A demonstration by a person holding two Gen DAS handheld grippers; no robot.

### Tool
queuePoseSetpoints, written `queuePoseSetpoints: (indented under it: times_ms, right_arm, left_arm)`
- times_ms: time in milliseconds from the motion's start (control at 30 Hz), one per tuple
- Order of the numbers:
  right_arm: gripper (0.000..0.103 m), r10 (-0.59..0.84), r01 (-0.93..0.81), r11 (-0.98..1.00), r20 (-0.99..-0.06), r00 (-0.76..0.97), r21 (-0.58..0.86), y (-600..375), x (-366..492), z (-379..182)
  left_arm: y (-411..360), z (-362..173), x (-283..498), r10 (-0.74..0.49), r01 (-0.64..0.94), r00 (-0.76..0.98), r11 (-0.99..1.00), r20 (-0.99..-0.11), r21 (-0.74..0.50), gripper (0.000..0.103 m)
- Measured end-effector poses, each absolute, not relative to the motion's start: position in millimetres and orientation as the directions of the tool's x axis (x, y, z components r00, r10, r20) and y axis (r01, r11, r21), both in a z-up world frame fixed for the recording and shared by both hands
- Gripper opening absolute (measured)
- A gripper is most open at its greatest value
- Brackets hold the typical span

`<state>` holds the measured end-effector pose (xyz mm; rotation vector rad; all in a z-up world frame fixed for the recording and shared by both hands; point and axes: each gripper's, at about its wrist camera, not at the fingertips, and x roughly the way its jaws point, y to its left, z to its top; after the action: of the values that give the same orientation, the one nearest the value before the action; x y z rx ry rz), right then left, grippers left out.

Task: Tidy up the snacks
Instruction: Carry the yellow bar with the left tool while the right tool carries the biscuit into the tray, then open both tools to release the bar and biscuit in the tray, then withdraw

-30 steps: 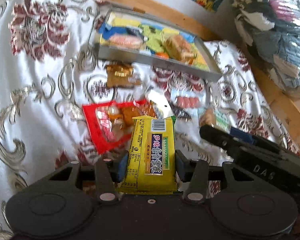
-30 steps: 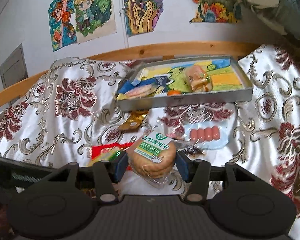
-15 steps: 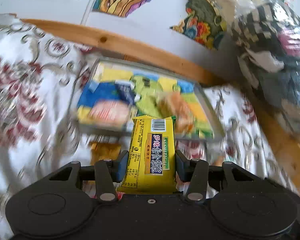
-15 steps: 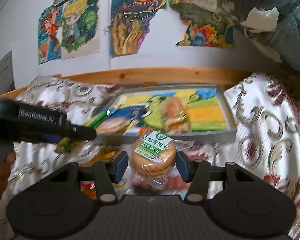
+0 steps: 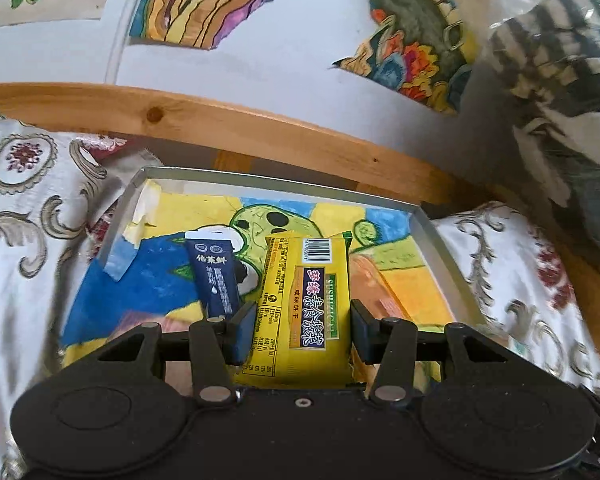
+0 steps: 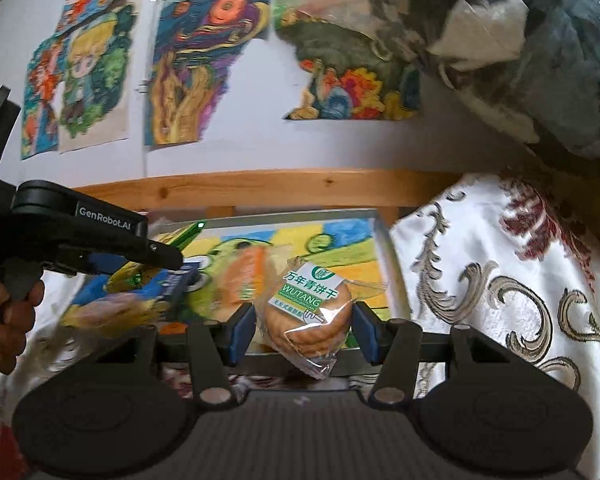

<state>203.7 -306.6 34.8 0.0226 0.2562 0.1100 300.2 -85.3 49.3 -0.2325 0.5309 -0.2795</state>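
My left gripper (image 5: 302,330) is shut on a yellow biscuit packet (image 5: 304,304) and hangs over the grey tray (image 5: 440,248), whose floor carries a bright painted picture. A dark blue sachet (image 5: 216,280) lies in the tray just left of the packet. My right gripper (image 6: 304,330) is shut on a clear pack of round crackers (image 6: 308,312) with a green and white label, close to the tray's (image 6: 386,248) near right part. The left gripper's body (image 6: 84,240) reaches in from the left in the right wrist view, with a hand (image 6: 4,320) on its handle.
The tray lies on a white cloth with red and gold flowers (image 6: 500,280), against a wooden rail (image 5: 260,120). Other wrapped snacks (image 6: 244,276) lie blurred inside the tray. Paintings (image 6: 204,64) hang on the wall, and a pile of bagged clothes (image 5: 560,100) sits at the right.
Both grippers have moved forward from the loose snacks on the cloth to the tray, each still holding its packet. The left one is now above the tray's inside.
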Motion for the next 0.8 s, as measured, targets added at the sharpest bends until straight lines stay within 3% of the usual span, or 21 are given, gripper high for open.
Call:
queuePoseSetpoints:
  times_ms: [233,600,700,800]
  right_arm:
    - [0.058,0.091,-0.087,0.996,-0.205,0.975,0.027,-308.5,217.9,25.3]
    - [0.059,0.058,-0.042,0.996,-0.232,0.971,0.073,-308.0,226.3,16.3]
    - [0.063,0.056,-0.036,0.996,-0.241,0.969,0.085,-307.0,227.3,14.6]
    - [0.075,0.035,-0.017,0.996,-0.226,0.973,0.084,-305.3,225.7,12.1]
  left_arm:
    - [-93.3,38.1,325.2,-0.284,0.178,0.828,0.951,-0.484,-0.253,0.05]
    - [-105.4,24.5,330.9,-0.252,0.157,0.82,0.962,-0.514,-0.222,0.05]
    - [-104.4,23.0,333.8,-0.24,0.136,0.813,0.964,-0.53,-0.228,0.05]
    - [-102.7,21.3,335.3,-0.233,0.12,0.805,0.965,-0.546,-0.235,0.051]
